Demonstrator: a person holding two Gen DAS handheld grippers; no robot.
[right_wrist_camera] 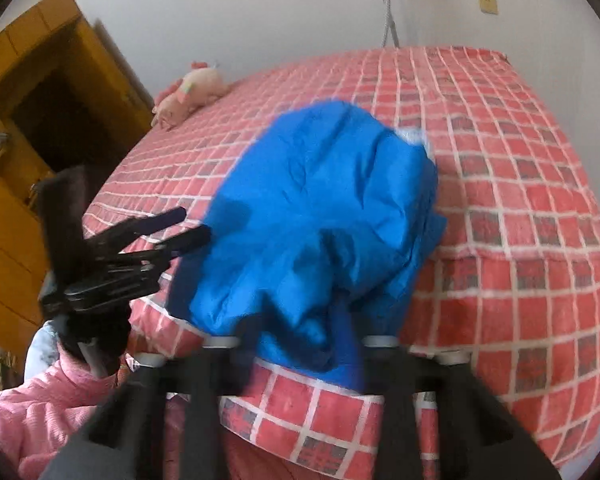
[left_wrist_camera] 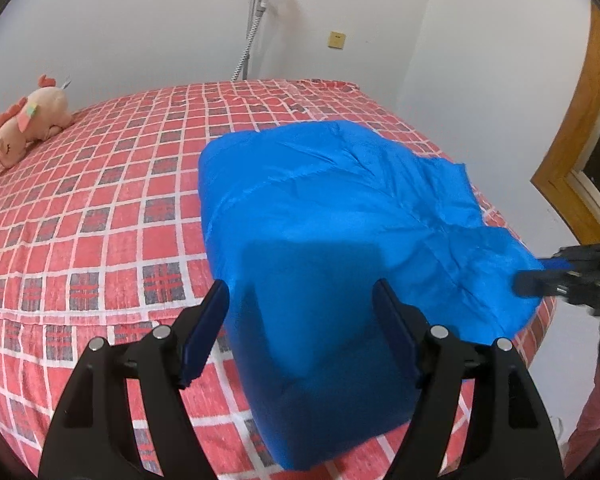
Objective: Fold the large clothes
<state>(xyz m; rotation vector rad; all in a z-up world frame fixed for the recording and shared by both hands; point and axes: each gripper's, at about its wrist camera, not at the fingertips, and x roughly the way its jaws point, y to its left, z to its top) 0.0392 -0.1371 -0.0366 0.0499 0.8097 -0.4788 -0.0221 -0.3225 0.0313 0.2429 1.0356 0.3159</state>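
Left wrist view: the left gripper (left_wrist_camera: 300, 328) stands wide apart over the near end of a blue garment (left_wrist_camera: 340, 216), pads off the cloth. Beside it, the right gripper (right_wrist_camera: 300, 360) pinches the garment's bunched near edge. The garment lies on a red checked bed (left_wrist_camera: 100, 220), a pink plush toy (left_wrist_camera: 28, 120) far off.

Pink plush toy (left_wrist_camera: 28, 120) on red checked bedspread (left_wrist_camera: 100, 220); wooden wardrobe (right_wrist_camera: 28, 128).

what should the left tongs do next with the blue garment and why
Probably lower and close the left tongs on the blue garment's near edge: they stand open, straddling it without gripping, while the right tongs seem already shut on the opposite bunched edge.
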